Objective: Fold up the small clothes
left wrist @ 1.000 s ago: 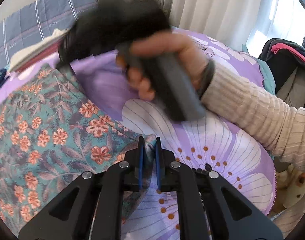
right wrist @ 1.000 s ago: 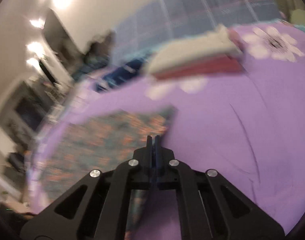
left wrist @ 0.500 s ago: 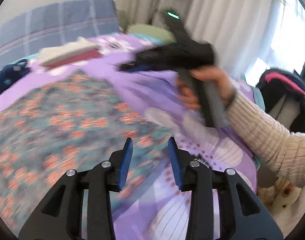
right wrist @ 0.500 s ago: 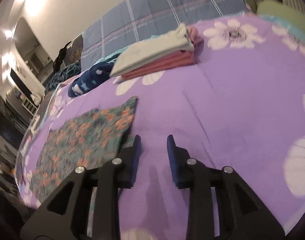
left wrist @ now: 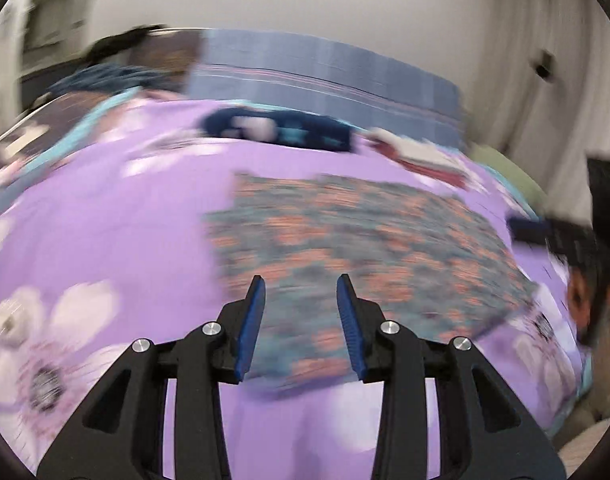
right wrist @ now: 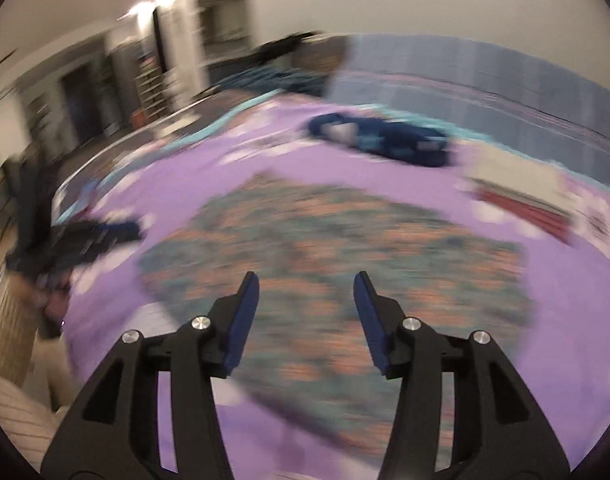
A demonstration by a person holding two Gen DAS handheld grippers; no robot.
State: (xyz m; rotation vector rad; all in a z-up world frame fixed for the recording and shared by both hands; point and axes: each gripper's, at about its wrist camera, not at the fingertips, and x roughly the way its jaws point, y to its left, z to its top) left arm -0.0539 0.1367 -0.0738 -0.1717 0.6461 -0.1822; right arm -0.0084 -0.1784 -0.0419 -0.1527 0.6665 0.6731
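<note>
A teal garment with orange flowers (left wrist: 365, 248) lies flat on the purple flowered bedspread (left wrist: 105, 232); it also shows in the right wrist view (right wrist: 337, 264). My left gripper (left wrist: 301, 284) is open and empty, above the garment's near edge. My right gripper (right wrist: 307, 280) is open and empty, above the garment's near part. The right gripper shows at the right edge of the left wrist view (left wrist: 561, 240), and the left gripper at the left edge of the right wrist view (right wrist: 85, 240). Both views are motion-blurred.
A dark blue garment (left wrist: 277, 130) lies at the far side of the bed, also in the right wrist view (right wrist: 385, 140). A folded pile of white and red clothes (right wrist: 521, 196) sits at the far right. A blue plaid blanket (left wrist: 325, 76) lies behind.
Both grippers were shut on the floral garment a second ago; they let go, opened wide and swung round to face it from the near side. The garment now lies flat.
</note>
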